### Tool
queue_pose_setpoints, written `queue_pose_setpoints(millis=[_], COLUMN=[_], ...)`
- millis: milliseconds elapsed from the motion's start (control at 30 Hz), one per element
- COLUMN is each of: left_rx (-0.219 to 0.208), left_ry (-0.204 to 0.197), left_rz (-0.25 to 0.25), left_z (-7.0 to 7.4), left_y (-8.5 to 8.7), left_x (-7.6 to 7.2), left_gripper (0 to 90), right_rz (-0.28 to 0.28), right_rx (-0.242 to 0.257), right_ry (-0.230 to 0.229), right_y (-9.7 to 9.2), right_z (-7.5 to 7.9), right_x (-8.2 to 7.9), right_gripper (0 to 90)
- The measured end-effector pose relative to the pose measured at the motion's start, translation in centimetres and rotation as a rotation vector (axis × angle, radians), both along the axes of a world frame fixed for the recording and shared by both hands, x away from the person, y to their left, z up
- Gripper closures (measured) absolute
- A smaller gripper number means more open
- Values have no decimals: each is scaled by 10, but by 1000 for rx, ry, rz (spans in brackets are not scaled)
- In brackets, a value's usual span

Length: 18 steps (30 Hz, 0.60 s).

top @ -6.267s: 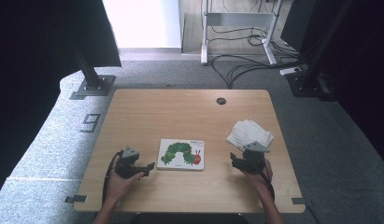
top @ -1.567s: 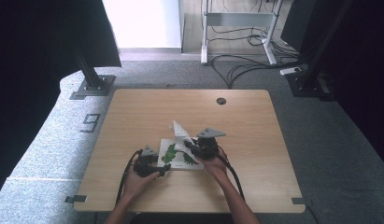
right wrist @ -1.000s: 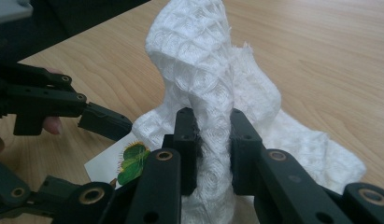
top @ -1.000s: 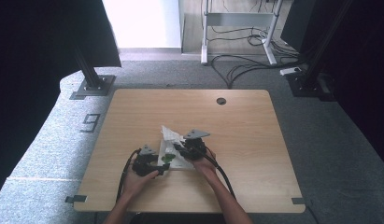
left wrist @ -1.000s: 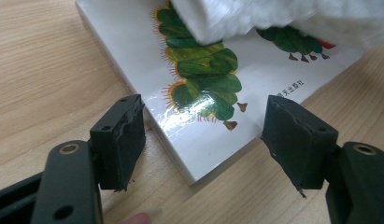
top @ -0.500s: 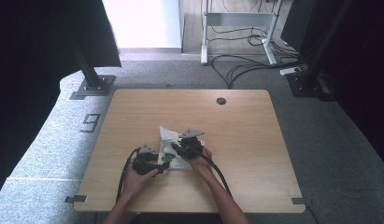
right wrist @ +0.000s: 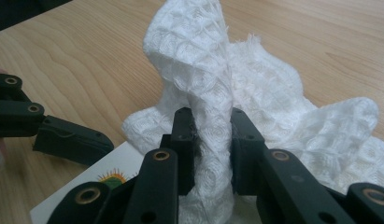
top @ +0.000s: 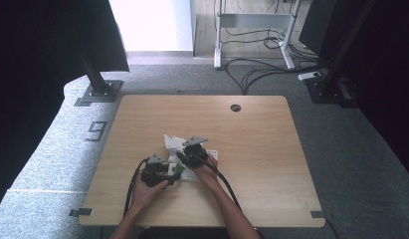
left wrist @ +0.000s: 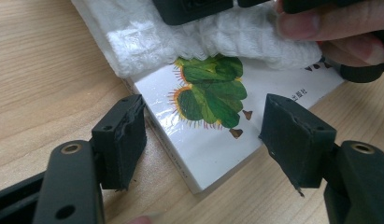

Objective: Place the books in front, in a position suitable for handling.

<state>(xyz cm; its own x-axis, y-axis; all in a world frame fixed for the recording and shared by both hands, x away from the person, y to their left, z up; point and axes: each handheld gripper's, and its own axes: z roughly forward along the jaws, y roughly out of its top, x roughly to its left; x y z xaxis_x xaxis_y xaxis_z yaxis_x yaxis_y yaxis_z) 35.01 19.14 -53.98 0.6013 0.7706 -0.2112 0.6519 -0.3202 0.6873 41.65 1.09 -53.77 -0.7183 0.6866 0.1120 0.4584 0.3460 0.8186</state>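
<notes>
Right tool: jaws clamped tight on a bunched fold of the white cloth, the waffle weave squeezed between the two black pads and rising above them.
Left tool: jaws apart, one on each side of the near corner of the picture book; whether the pads touch the book's edges I cannot tell.
Cloth: draped over the far part of the book in the left gripper view, covering the upper part of the green caterpillar picture; in the high view it peaks up as a white fold just left of the right tool.
Book: lying flat on the worktop, near the middle and towards the near edge, its white cover partly under the cloth.
Hands: the right hand's fingers rest on the cloth at the top of the left gripper view; in the high view the left tool sits just left of the book, close beside the right one.
Worktop: pale wood, with a small dark round hole near the far edge.
</notes>
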Motion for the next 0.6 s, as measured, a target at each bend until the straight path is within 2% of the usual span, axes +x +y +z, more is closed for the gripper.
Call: queue_pose_setpoints(millis=[200,267,500,600], left_rx=[-8,-10,-5,-6], left_ry=[11,14,8,10], left_rz=[2,-1,2,5], left_z=[-1,-1,0,0], left_y=[1,1,1,0], left_x=[1,1,0,0], left_gripper=[307,306,307,307], right_rz=[4,2,-22,-35], right_rx=[-37,-38,-68,-65], right_ry=[-16,2,-3,4], right_y=[4,2,-9,-14], right_z=[0,-1,0,0], right_x=[0,1,-1,0], right_gripper=[738,740,745,748])
